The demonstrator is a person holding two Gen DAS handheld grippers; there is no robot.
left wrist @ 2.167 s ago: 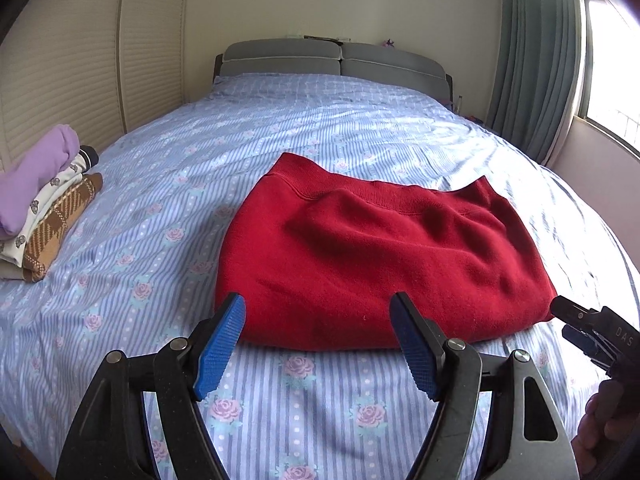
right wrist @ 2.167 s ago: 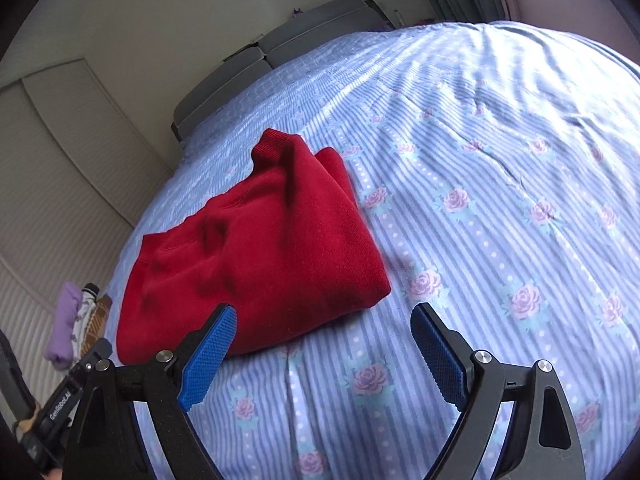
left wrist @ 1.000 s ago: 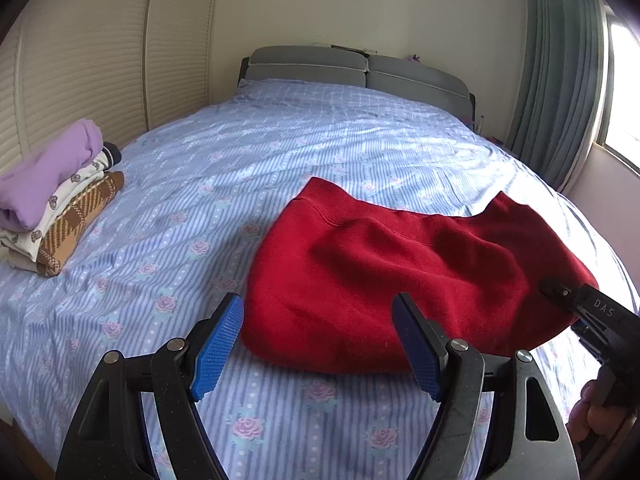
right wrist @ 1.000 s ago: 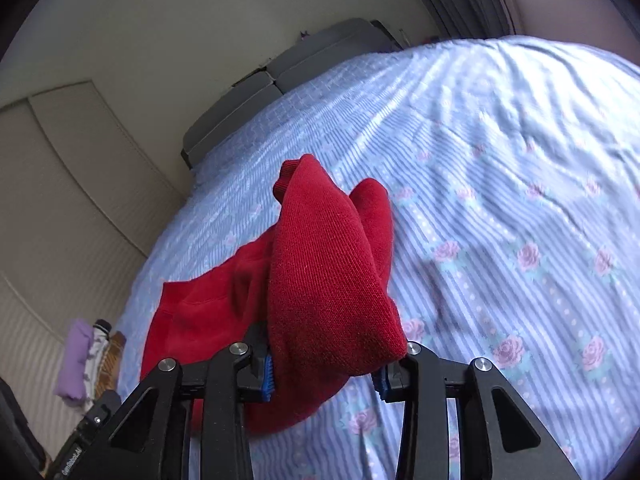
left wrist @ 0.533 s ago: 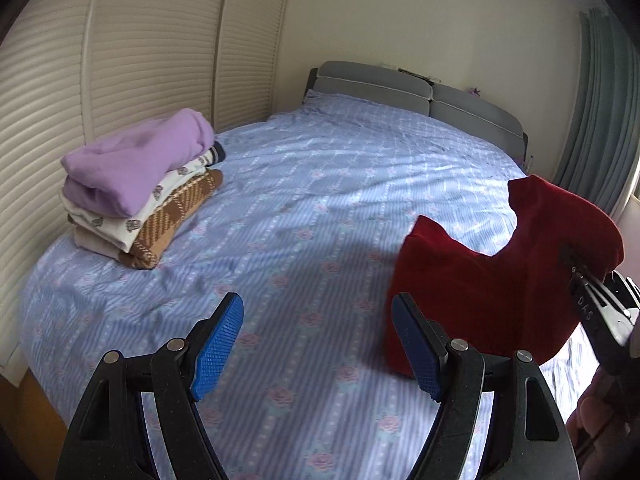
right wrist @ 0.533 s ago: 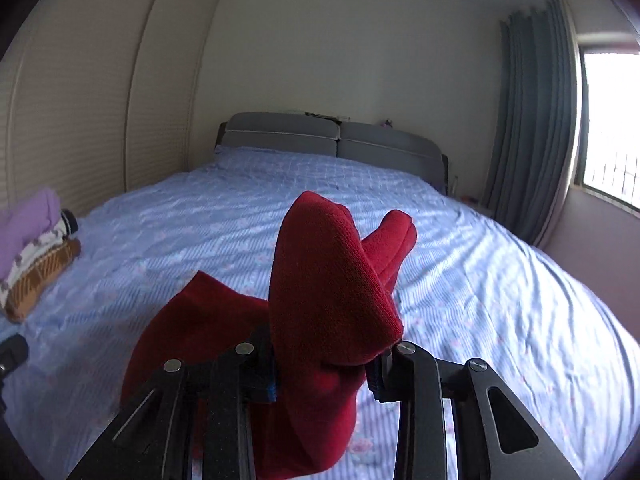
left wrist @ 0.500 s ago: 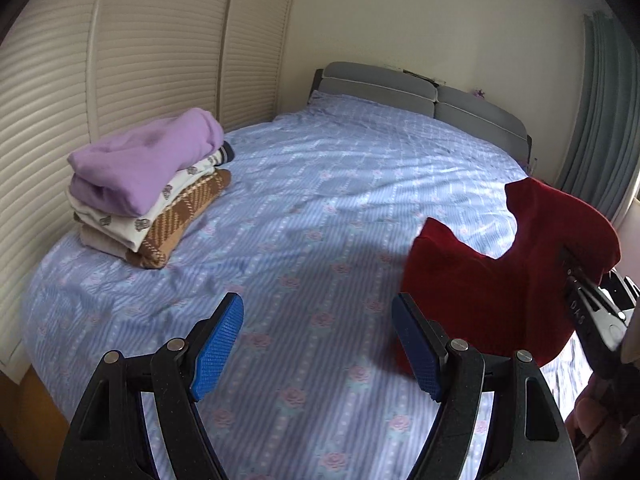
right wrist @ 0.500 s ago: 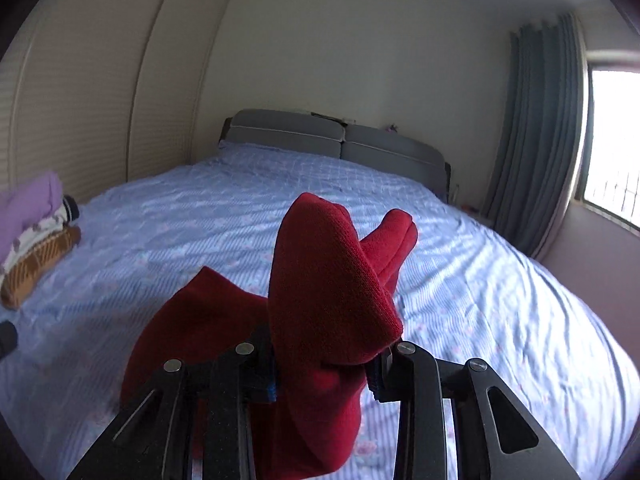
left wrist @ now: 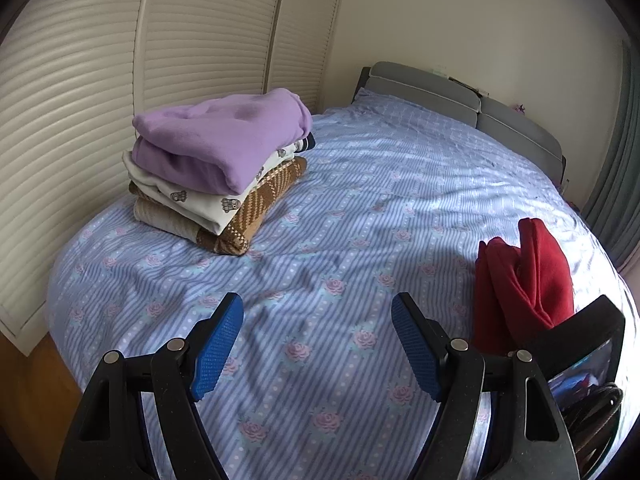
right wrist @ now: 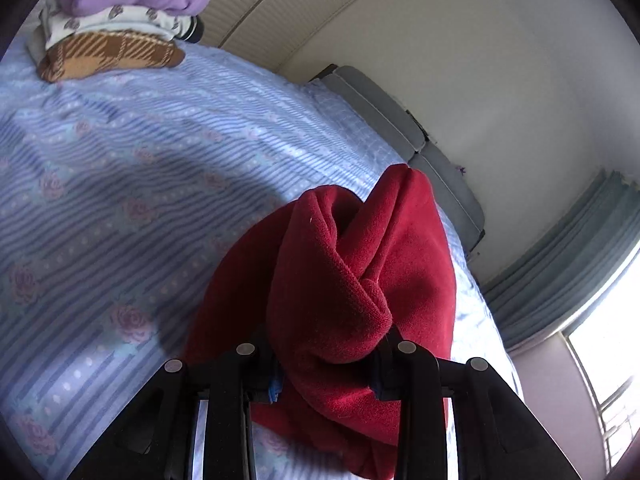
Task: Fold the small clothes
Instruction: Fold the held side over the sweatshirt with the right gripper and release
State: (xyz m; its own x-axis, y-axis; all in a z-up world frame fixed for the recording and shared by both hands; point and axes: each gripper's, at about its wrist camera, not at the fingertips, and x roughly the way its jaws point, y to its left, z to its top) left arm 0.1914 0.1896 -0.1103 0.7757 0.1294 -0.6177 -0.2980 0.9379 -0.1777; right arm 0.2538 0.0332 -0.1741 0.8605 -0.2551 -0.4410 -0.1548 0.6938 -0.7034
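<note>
Right tool (right wrist: 326, 364) is clenched on the folded red garment (right wrist: 340, 280), which hangs bunched at lower centre of its view, above the bed (right wrist: 120, 168); left tool (left wrist: 316, 344) is released, holding nothing. The stack (left wrist: 216, 164) sits at upper left in the left view. The step looks like carrying the garment onto that stack: better to bring it in level and low, lay it square on the purple top (left wrist: 224, 132), and let the free tool steady the loose layers so the fold holds
</note>
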